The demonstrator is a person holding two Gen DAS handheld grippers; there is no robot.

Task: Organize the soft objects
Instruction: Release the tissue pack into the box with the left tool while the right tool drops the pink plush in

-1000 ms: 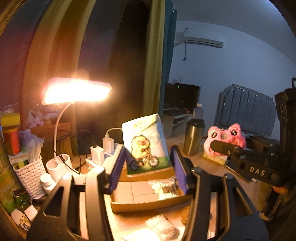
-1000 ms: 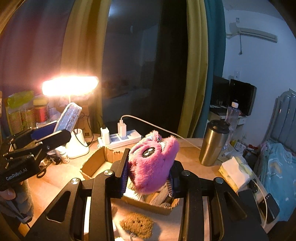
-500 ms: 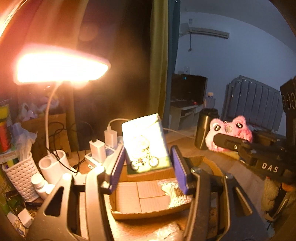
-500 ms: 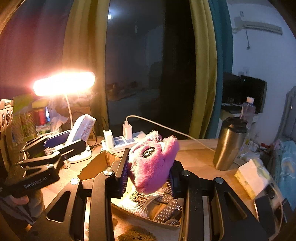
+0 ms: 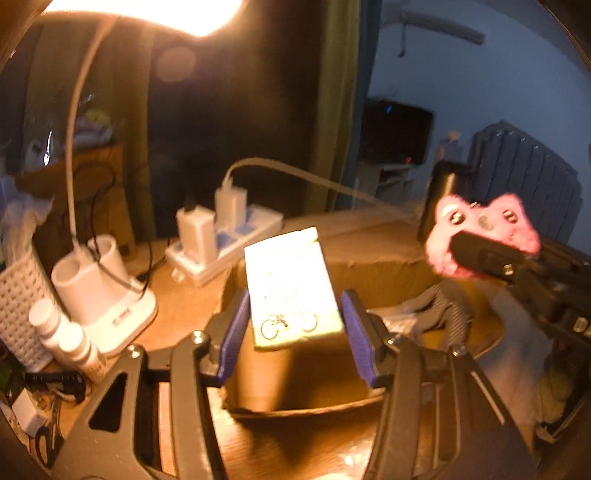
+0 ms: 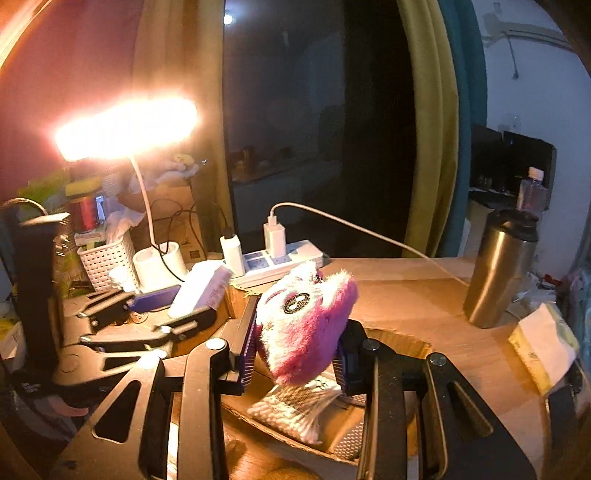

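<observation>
- Left gripper (image 5: 295, 325), jaws pinching tissue pack (image 5: 293, 291) above cardboard box (image 5: 388, 266); could snag lamp cord (image 5: 72, 155) close alongside.
- Right gripper (image 6: 297, 354), jaws clamped on pink plush toy (image 6: 306, 332) over same box; might collide with left gripper.

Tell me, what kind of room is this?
Probably a bedroom or small home room: a cluttered wooden desk with a lit desk lamp and power strip, curtains, and a wall air conditioner.
</observation>
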